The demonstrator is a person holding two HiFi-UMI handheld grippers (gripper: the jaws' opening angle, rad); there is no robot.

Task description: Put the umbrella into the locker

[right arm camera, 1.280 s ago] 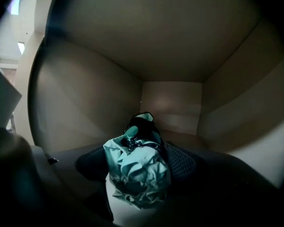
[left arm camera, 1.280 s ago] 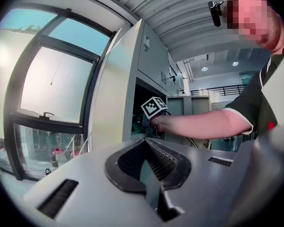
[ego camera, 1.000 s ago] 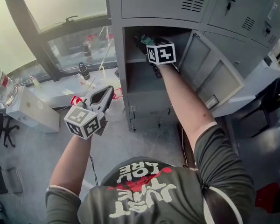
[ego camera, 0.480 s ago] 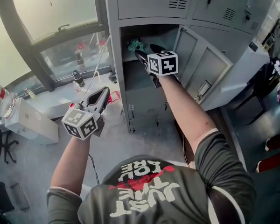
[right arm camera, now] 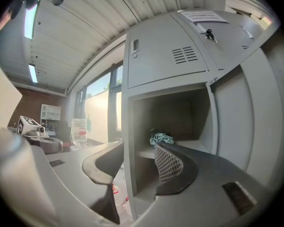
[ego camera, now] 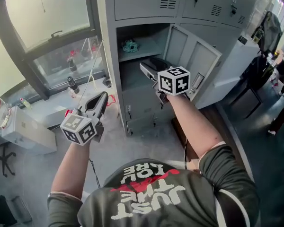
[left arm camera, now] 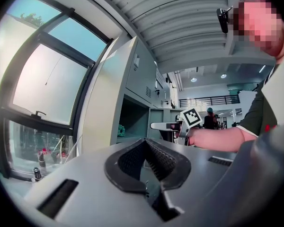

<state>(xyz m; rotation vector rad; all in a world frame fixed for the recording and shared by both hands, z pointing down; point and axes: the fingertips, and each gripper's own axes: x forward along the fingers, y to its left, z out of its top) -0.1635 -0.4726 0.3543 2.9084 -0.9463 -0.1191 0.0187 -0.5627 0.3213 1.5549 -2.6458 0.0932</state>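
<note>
The umbrella is a small teal folded bundle on the shelf inside the open grey locker. The right gripper view shows the umbrella ahead on that shelf, and the left gripper view shows it small in the distance. My right gripper hangs level in front of the compartment, outside it. Its jaws have just been closing, and they stand apart with nothing between them. My left gripper is held low at the left, shut and empty. The locker door stands swung open to the right.
A large window with bottles on its sill is left of the locker. A white box sits on the floor at far left. More closed lockers run to the right, with chairs and people beyond.
My right gripper has drawn back out of the locker compartment toward me, leaving the umbrella on the shelf, and its jaws have narrowed. The left gripper has shifted slightly.
</note>
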